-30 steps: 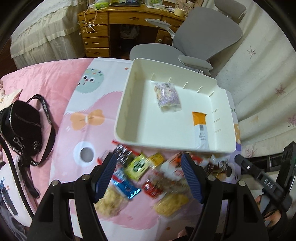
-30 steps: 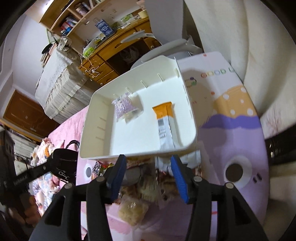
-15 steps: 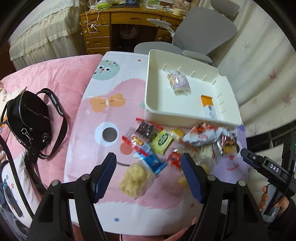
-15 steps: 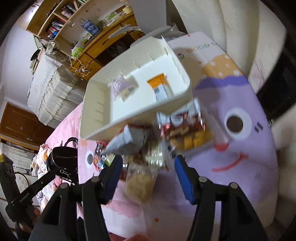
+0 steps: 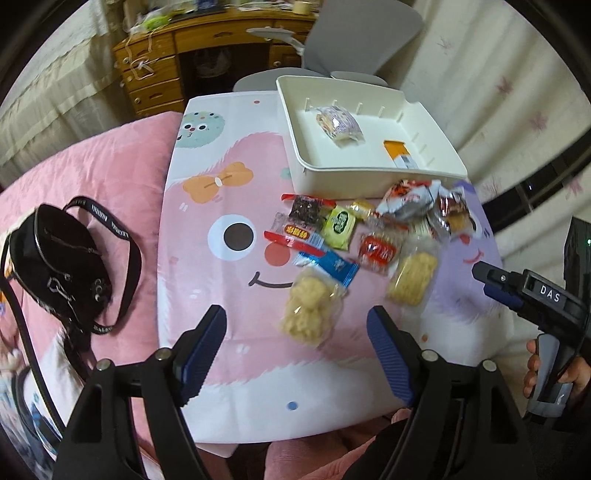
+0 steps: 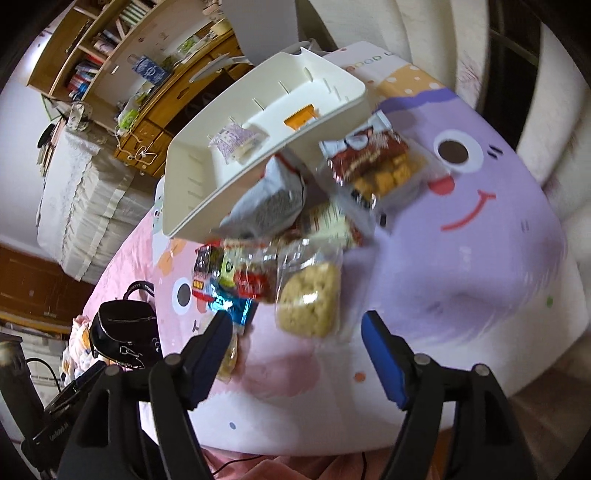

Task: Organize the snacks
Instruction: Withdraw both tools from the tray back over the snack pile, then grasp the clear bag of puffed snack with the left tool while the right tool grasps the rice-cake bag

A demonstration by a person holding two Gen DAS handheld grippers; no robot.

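Observation:
A white tray [image 5: 376, 177] sits at the far side of the cartoon-printed table and holds a purple-wrapped bun [image 5: 338, 122] and an orange bar [image 5: 398, 153]. In front of it lies a pile of several snack packets, among them a pale cracker bag [image 5: 310, 310], a second cracker pack [image 5: 413, 275], a blue packet [image 5: 332, 266] and a green packet [image 5: 340, 223]. My left gripper [image 5: 297, 334] is open and empty, just short of the cracker bag. My right gripper [image 6: 297, 338] is open and empty before the cracker pack [image 6: 310, 302]. The tray shows in the right wrist view too [image 6: 207, 206].
A black handbag [image 5: 55, 258] with a strap lies on the pink bedding to the left. A grey chair [image 5: 354, 26] and a wooden desk [image 5: 177, 44] stand behind the table. The right gripper's body [image 5: 532, 295] shows at the table's right edge.
Both grippers have pulled back from the tray toward the near edge of the table. The snack pile now lies ahead of the fingers instead of beneath them. Both stay open.

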